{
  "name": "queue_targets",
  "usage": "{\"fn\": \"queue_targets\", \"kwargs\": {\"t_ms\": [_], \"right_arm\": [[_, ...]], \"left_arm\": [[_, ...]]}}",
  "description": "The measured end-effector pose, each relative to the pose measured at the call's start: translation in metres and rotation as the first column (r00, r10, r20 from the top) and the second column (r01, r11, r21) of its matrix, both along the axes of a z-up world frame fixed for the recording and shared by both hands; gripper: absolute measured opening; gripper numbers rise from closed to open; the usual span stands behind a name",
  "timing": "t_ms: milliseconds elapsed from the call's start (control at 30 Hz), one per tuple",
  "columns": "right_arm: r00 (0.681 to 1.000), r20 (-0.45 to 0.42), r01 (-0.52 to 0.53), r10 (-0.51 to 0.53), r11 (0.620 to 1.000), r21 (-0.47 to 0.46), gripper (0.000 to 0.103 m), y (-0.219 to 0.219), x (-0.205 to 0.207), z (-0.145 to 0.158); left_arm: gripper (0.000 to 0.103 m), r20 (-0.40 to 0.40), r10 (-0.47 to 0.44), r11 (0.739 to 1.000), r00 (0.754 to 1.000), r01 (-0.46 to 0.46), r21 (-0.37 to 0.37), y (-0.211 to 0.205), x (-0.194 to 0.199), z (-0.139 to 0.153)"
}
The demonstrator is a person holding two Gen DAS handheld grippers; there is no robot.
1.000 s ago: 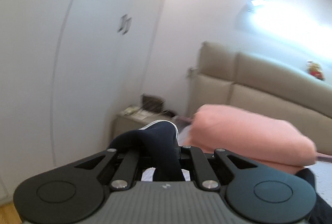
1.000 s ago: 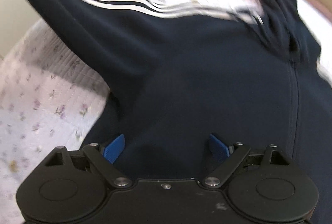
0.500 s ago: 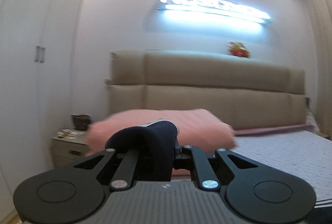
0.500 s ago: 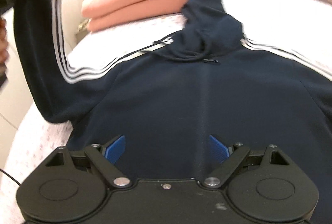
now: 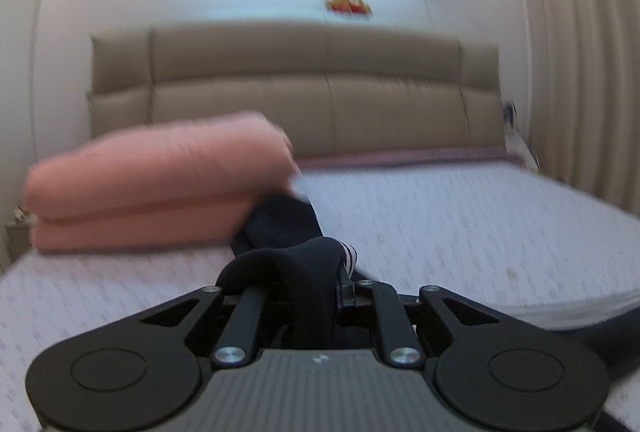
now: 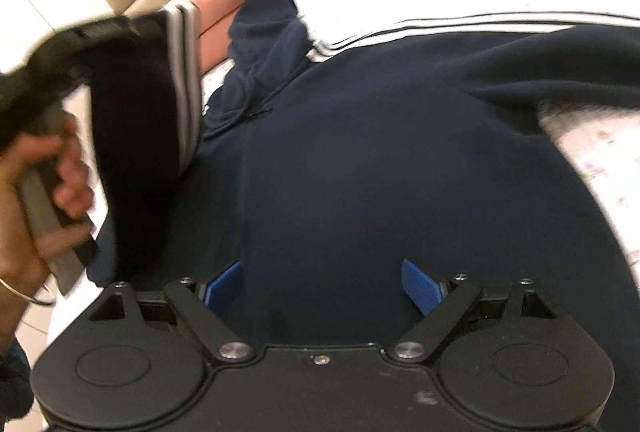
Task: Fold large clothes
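A navy hoodie (image 6: pixel 380 160) with white stripes lies spread on the bed, hood (image 6: pixel 264 28) toward the headboard. My left gripper (image 5: pixel 320 272) is shut on the hoodie's left sleeve (image 5: pixel 308 264). In the right wrist view the left gripper (image 6: pixel 80 44) holds that striped sleeve (image 6: pixel 160 104) up above the hoodie's left side. My right gripper (image 6: pixel 322 280) is open and empty, its blue pads (image 6: pixel 420 286) just above the hoodie's lower body. The other striped sleeve (image 6: pixel 500 24) stretches to the right.
Folded pink blankets (image 5: pixel 160 184) are stacked at the bed's head on the left. A beige padded headboard (image 5: pixel 296 88) is behind. The floral bedsheet (image 5: pixel 460 224) extends right of the hoodie. Curtains (image 5: pixel 580 52) hang at the right.
My left gripper has swung right and inward with the sleeve, carrying it over the hoodie's left side. The right gripper has stayed open over the lower body, its view shifting right.
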State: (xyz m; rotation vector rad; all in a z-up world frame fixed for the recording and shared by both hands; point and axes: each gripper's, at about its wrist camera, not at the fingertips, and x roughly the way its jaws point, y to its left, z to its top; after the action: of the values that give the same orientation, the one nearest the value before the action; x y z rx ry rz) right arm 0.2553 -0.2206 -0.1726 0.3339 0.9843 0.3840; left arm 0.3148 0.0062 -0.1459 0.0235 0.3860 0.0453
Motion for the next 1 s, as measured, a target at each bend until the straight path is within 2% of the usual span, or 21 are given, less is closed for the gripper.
{"fn": "queue_targets", "kwargs": {"t_ms": [33, 100, 167, 267, 400, 467, 500, 567, 600, 633, 667, 733, 800, 867, 933, 967, 1000], "right_arm": [[1.0, 0.007, 0.005, -0.005, 1.0, -0.015, 0.103, -0.002, 0.001, 0.002], [1.0, 0.024, 0.021, -0.02, 0.999, -0.033, 0.103, -0.006, 0.004, 0.005], [0.998, 0.037, 0.043, -0.042, 0.998, -0.035, 0.103, -0.012, 0.008, 0.009], [0.994, 0.044, 0.1, -0.099, 0.995, -0.018, 0.103, -0.027, 0.018, 0.016], [0.982, 0.051, 0.18, -0.183, 0.982, 0.064, 0.103, -0.047, 0.035, 0.03], [0.982, 0.066, 0.175, -0.179, 0.982, 0.066, 0.103, -0.045, 0.049, 0.042], [0.985, 0.077, 0.153, -0.157, 0.987, 0.051, 0.103, -0.039, 0.057, 0.048], [0.992, 0.104, 0.074, -0.072, 0.997, -0.016, 0.103, -0.016, 0.074, 0.063], [0.995, 0.101, 0.014, -0.008, 0.998, -0.062, 0.103, 0.001, 0.083, 0.067], [0.993, 0.089, -0.072, 0.083, 0.991, -0.116, 0.103, 0.024, 0.093, 0.071], [0.985, 0.09, -0.136, 0.15, 0.979, -0.151, 0.103, 0.044, 0.099, 0.07], [0.958, 0.111, -0.236, 0.265, 0.947, -0.219, 0.103, 0.088, 0.104, 0.069], [0.918, 0.121, -0.328, 0.376, 0.896, -0.299, 0.103, 0.131, 0.104, 0.06], [0.883, 0.066, -0.404, 0.464, 0.825, -0.395, 0.102, 0.171, 0.107, 0.041], [0.871, 0.06, -0.399, 0.487, 0.774, -0.492, 0.099, 0.196, 0.109, 0.026], [0.874, 0.071, -0.369, 0.48, 0.753, -0.545, 0.092, 0.203, 0.111, 0.018], [0.885, 0.083, -0.33, 0.459, 0.741, -0.585, 0.061, 0.207, 0.115, 0.012]], "left_arm": [[0.028, -0.04, -0.018, 1.0, 0.999, 0.018, 0.01, -0.002, 0.006, -0.008], [0.062, -0.138, -0.059, 0.997, 0.989, 0.064, 0.031, -0.01, 0.012, -0.028], [0.078, -0.181, -0.096, 0.993, 0.979, 0.108, 0.056, -0.012, 0.013, -0.04], [0.079, -0.235, -0.19, 0.977, 0.953, 0.207, 0.051, -0.019, 0.004, -0.056], [0.079, -0.335, -0.302, 0.952, 0.892, 0.299, -0.061, -0.016, -0.008, -0.075], [0.081, -0.417, -0.346, 0.938, 0.84, 0.317, -0.141, -0.006, -0.014, -0.081], [0.081, -0.457, -0.381, 0.924, 0.804, 0.326, -0.197, 0.001, -0.016, -0.086], [0.081, -0.474, -0.486, 0.873, 0.734, 0.389, -0.293, 0.017, -0.024, -0.084], [0.081, -0.468, -0.517, 0.855, 0.716, 0.411, -0.316, 0.029, -0.031, -0.082], [0.081, -0.47, -0.518, 0.854, 0.715, 0.408, -0.323, 0.041, -0.037, -0.078], [0.081, -0.475, -0.496, 0.867, 0.727, 0.383, -0.319, 0.057, -0.042, -0.074], [0.081, -0.478, -0.423, 0.901, 0.77, 0.301, -0.312, 0.091, -0.044, -0.063], [0.083, -0.473, -0.311, 0.938, 0.824, 0.186, -0.294, 0.128, -0.043, -0.053], [0.088, -0.464, -0.193, 0.963, 0.865, 0.077, -0.258, 0.159, -0.035, -0.047], [0.089, -0.472, -0.102, 0.972, 0.876, -0.014, -0.235, 0.185, -0.022, -0.05], [0.089, -0.478, -0.081, 0.974, 0.875, -0.032, -0.225, 0.195, -0.016, -0.053], [0.089, -0.48, -0.047, 0.977, 0.876, -0.061, -0.207, 0.207, -0.007, -0.057]]}}
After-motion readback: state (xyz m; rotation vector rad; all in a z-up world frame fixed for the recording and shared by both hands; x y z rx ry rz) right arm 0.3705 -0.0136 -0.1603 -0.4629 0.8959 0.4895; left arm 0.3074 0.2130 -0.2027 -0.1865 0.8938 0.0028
